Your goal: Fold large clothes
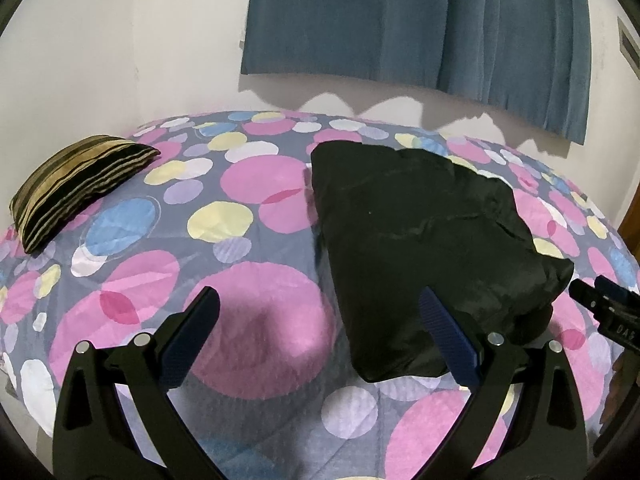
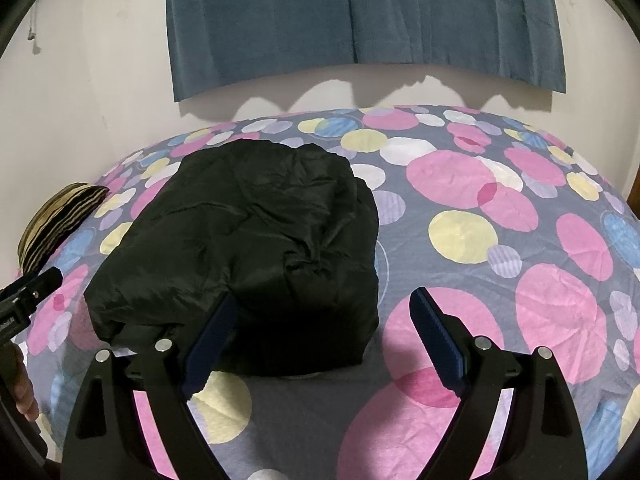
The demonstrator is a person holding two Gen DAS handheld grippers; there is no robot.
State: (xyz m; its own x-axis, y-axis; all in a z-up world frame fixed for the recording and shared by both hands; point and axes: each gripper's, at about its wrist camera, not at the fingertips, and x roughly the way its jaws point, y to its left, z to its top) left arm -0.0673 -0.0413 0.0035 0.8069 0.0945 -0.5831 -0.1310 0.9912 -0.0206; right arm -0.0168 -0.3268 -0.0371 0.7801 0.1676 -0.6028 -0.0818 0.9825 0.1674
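A black padded garment (image 1: 424,240) lies folded into a thick bundle on the bed, also seen in the right wrist view as the black garment (image 2: 248,248). My left gripper (image 1: 320,308) hovers open over the bedspread, just left of the bundle's near corner, with nothing between its fingers. My right gripper (image 2: 324,312) is open too, held just short of the bundle's near right corner and apart from the cloth. Each gripper's tip shows at the edge of the other's view: the right gripper (image 1: 600,304) and the left gripper (image 2: 32,292).
The bedspread (image 2: 520,240) is grey with pink, yellow and blue circles. A striped brown cushion (image 1: 76,188) lies at the bed's far left. A blue curtain (image 1: 420,20) hangs on the white wall behind. A hand (image 2: 20,384) shows at the lower left edge.
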